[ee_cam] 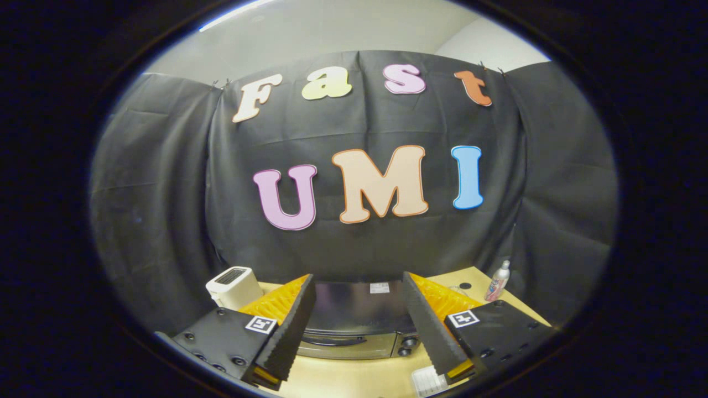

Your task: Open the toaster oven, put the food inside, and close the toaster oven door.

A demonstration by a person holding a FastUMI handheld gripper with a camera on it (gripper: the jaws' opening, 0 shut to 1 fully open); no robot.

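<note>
The toaster oven (357, 318) stands on the wooden table (365, 378) just ahead of my fingers, seen from above and in front. Its dark top faces me, and its door with a handle bar (332, 342) looks closed. Knobs (406, 345) sit at the right of the oven's front. My gripper (359, 326) is open, with the fingers spread wide to either side of the oven and nothing between them. A small white object (428, 381) lies on the table near the right finger; I cannot tell what it is.
A white slot toaster (232, 284) stands behind the left finger, left of the oven. A small bottle (498, 281) stands at the table's far right corner. A clear object (458, 288) and a dark round spot (465, 286) lie near it. Black cloth walls close the booth behind.
</note>
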